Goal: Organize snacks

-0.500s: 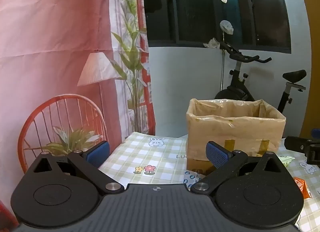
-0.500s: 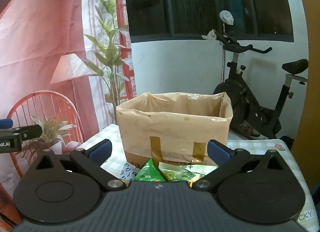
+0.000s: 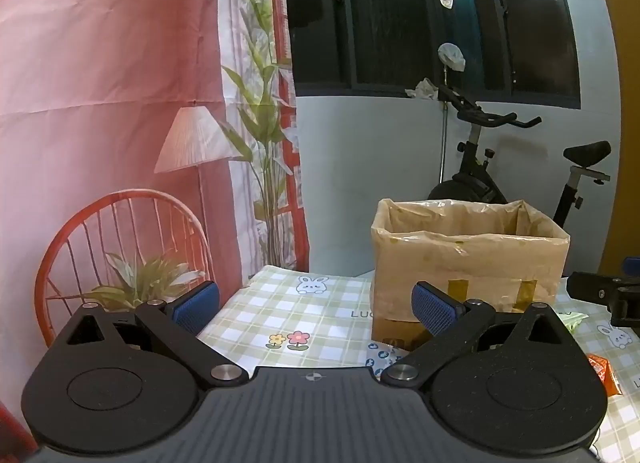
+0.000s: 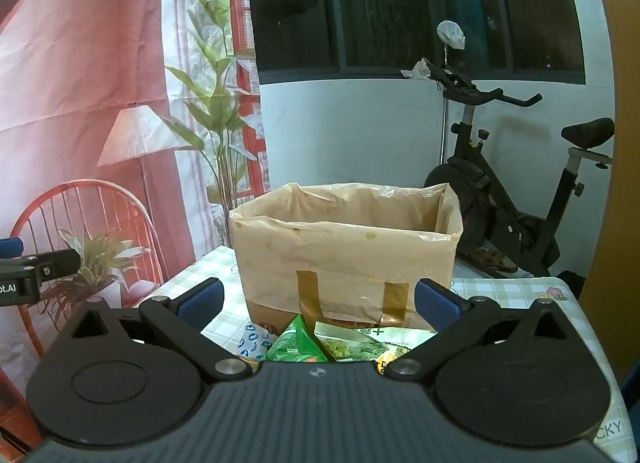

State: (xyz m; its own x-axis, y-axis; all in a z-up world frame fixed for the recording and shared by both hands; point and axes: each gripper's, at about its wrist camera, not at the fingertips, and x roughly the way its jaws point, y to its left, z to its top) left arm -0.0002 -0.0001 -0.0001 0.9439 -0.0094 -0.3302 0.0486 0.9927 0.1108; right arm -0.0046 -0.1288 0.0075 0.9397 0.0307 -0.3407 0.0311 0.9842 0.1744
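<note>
A cardboard box (image 4: 344, 259) lined with a thin plastic bag stands on the checked tablecloth (image 4: 512, 295); it also shows in the left wrist view as the box (image 3: 468, 263). Green snack packets (image 4: 320, 345) lie in front of it, just under my right gripper (image 4: 318, 303), which is open and holds nothing. A white and blue packet (image 3: 382, 355) lies at the box's foot, and an orange packet (image 3: 604, 373) sits at the right. My left gripper (image 3: 316, 305) is open and empty, left of the box. The right gripper's finger (image 3: 600, 293) pokes in from the right.
An exercise bike (image 4: 516, 199) stands behind the table on the right. A printed backdrop with a lamp, a red chair (image 3: 120, 255) and plants hangs on the left. The table's far edge runs just behind the box.
</note>
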